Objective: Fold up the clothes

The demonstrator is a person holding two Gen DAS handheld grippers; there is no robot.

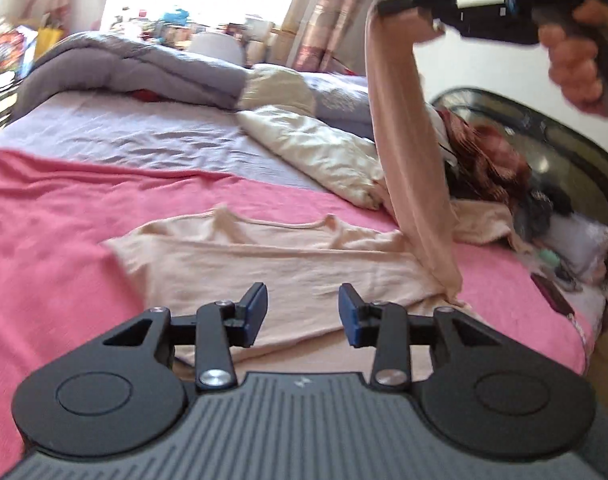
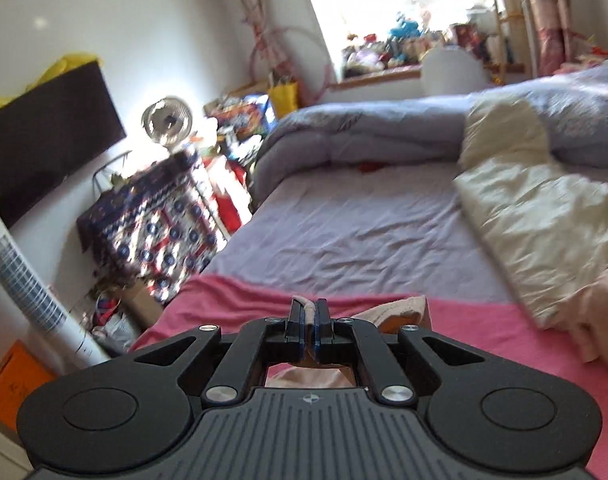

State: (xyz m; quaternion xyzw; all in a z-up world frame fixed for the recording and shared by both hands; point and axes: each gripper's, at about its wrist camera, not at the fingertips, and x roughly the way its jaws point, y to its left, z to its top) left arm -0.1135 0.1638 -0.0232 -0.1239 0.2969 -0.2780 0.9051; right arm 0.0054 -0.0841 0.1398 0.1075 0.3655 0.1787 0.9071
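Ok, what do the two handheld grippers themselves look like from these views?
Both match: the left gripper and right gripper have matte black linkage arms with silver pivot screws, round black discs at each side, blue pads on the jaws, and a grey ribbed body with a small white emblem. In the left wrist view, the right one's bulky black housing carries a white cylindrical part.

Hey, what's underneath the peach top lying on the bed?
The peach top lies on a pink blanket, which spreads over a lilac sheet. What lies under the top's middle is covered.

free: pink blanket (image 1: 43,220) left | blocked: cream bedding (image 1: 324,152), probably raised sleeve (image 1: 408,160)
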